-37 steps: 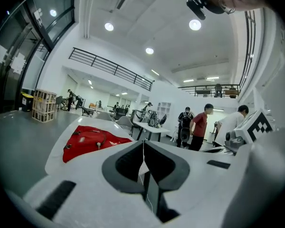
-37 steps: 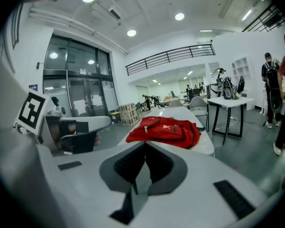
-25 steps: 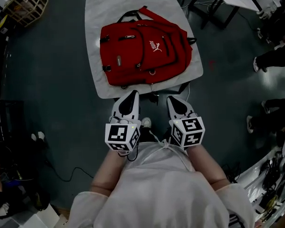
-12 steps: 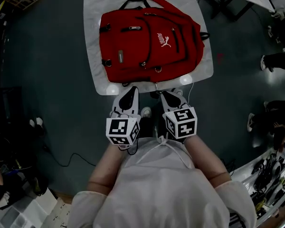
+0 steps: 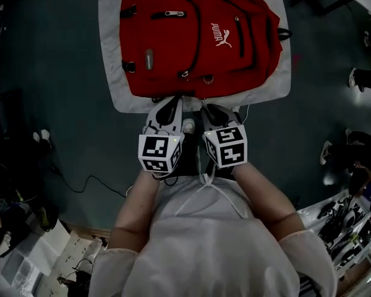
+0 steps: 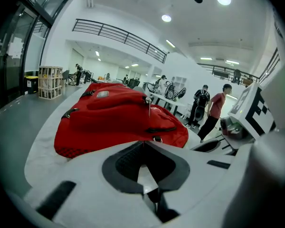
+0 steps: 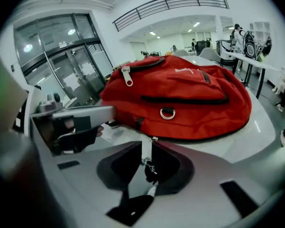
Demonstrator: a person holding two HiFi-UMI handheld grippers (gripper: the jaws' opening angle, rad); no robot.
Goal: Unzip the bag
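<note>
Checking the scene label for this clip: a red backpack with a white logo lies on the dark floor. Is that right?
Not quite. The red backpack with the white logo lies on a white table, not on the dark floor. The head view shows the pale tabletop under and around it.

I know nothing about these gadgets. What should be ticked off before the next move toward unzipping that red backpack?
1. Red backpack lies flat on the white table: ok.
2. A zipper pull is in sight to aim for: ok.
3. Left gripper ready to grab: not ok, its jaws are together with nothing between them.
4. Right gripper ready to grab: not ok, its jaws have just been opening and show only a narrow gap.
5. That gap is free: cannot tell, something small shows in it.
6. Grippers at the backpack: not ok, both are short of it at the table's near edge.
</note>
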